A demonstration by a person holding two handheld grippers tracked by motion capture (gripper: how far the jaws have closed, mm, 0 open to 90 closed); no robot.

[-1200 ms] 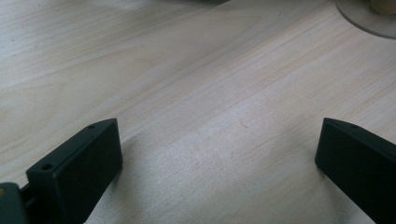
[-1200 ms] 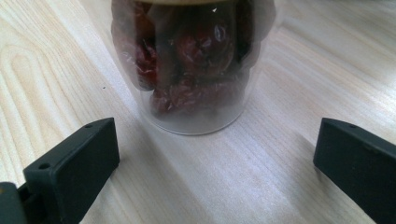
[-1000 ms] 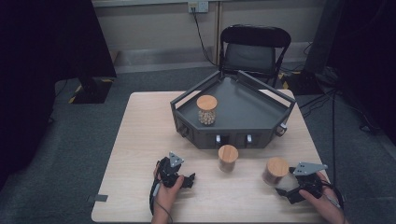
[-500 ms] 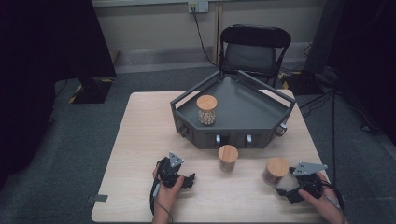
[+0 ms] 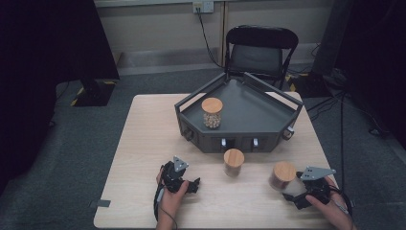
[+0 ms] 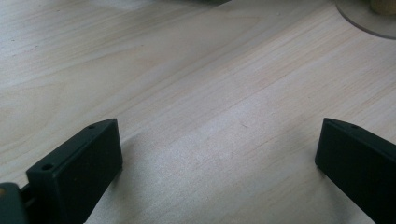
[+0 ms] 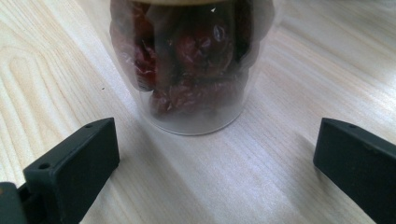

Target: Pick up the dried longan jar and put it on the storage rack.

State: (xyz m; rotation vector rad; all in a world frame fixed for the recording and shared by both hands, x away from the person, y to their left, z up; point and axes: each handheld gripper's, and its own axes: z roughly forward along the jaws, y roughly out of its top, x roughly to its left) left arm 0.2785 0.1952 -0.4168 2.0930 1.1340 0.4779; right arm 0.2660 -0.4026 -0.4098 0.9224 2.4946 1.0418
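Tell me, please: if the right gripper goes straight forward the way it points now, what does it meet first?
Most likely the glass jar of dark red dried fruit, standing on the table directly ahead of the right gripper, centred between its open jaws. Exact depth is unclear.

Landmark: grey tray [image 5: 268,139]. Table [image 5: 143,139] left of it is bare, open passage. In front of tray, two jars block: middle jar [image 5: 233,162], red-fruit jar [image 5: 283,175] nr right gripper [image 5: 296,195]; gap betw them.
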